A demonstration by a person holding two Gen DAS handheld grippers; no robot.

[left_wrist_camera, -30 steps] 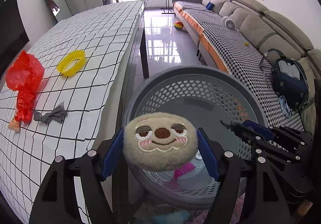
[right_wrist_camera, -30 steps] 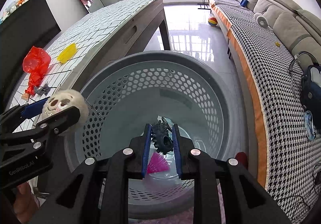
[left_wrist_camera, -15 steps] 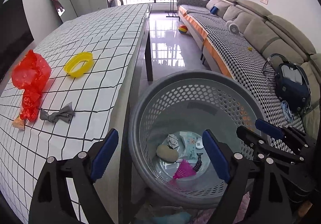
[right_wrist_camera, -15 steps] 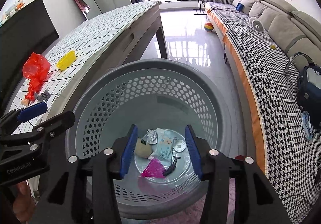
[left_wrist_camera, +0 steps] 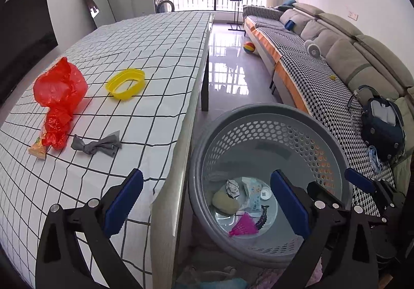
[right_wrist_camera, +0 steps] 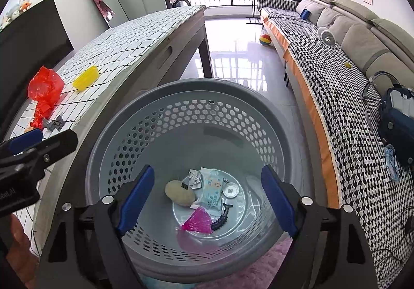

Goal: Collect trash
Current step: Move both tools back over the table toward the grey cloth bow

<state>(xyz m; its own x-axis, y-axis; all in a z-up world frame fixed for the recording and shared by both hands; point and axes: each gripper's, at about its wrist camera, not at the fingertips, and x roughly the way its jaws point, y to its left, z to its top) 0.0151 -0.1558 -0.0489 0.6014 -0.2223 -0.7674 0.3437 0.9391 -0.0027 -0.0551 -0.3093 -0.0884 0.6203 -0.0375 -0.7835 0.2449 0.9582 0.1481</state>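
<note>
Basket: the grey perforated basket stands on the floor just beside the table edge; at its bottom lie a beige plush, a wipes packet, a crumpled paper scrap, a pink fan-like piece and a small black clip.
Trash left: on the table, at ten o'clock from the basket, a red plastic bag, a grey knotted rag, a yellow ring-shaped tub and a wrapper corner under the bag.
Right gripper: over the basket mouth, jaws spreading, nothing between them.
Left gripper: astride the table edge and basket rim, jaws spreading, empty.
Risks: I'd judge the limp bag could slip or drag the wrapper off the edge; the rag is flat, so pads may pinch the cloth; a swing back could knock the rim.
Surface: white cloth with a black grid, loose at the near corner.
Room: glossy tile floor, a houndstooth-covered sofa at three o'clock, a barred window at twelve, a mirror leaning on the wall.
</note>
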